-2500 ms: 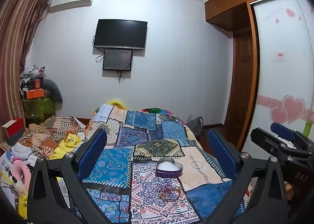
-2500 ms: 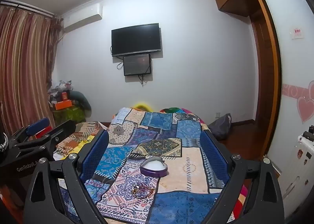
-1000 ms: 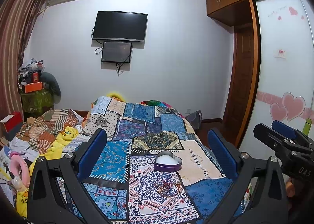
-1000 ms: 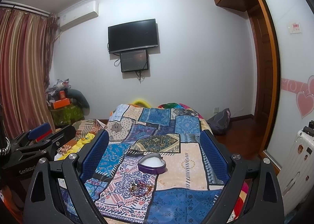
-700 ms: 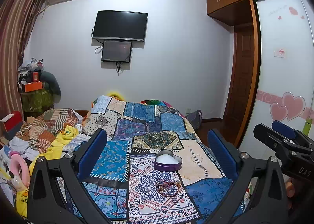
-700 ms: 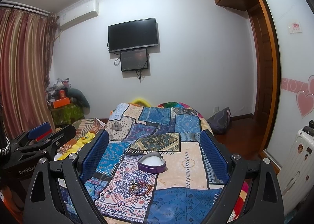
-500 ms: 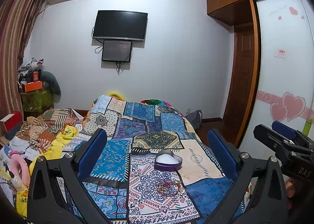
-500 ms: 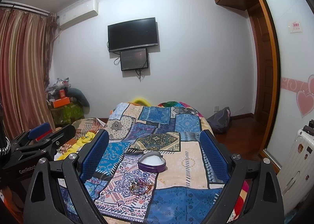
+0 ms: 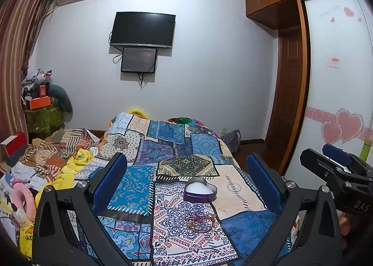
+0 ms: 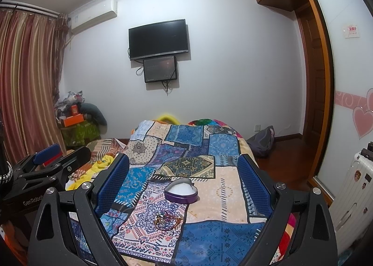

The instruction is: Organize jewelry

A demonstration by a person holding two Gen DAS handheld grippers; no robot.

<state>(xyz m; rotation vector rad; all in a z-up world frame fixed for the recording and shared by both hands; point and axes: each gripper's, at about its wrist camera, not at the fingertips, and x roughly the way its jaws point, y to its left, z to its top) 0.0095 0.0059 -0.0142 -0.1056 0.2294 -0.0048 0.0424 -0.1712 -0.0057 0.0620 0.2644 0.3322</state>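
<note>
A small tangle of bracelets (image 9: 199,221) lies on the patchwork bedspread (image 9: 137,186), also in the right wrist view (image 10: 168,219). Just beyond it stands an open purple heart-shaped box (image 9: 200,190) with a white lining, also in the right wrist view (image 10: 181,191). My left gripper (image 9: 186,182) is open and empty, held above the bed's near end, short of the jewelry. My right gripper (image 10: 183,181) is open and empty too, at a like distance. Each gripper shows at the edge of the other's view.
Crumpled clothes and a yellow cloth (image 9: 58,161) lie left of the bed. A cluttered stand (image 9: 44,112) is by the curtain. A wardrobe with sliding doors (image 9: 338,79) and a white suitcase (image 10: 349,186) are on the right. A dark bag (image 10: 262,143) sits on the floor.
Both views tilted slightly downward early on; the bed and jewelry sit a little higher and nearer in frame. Over the last half second nothing visibly moved.
</note>
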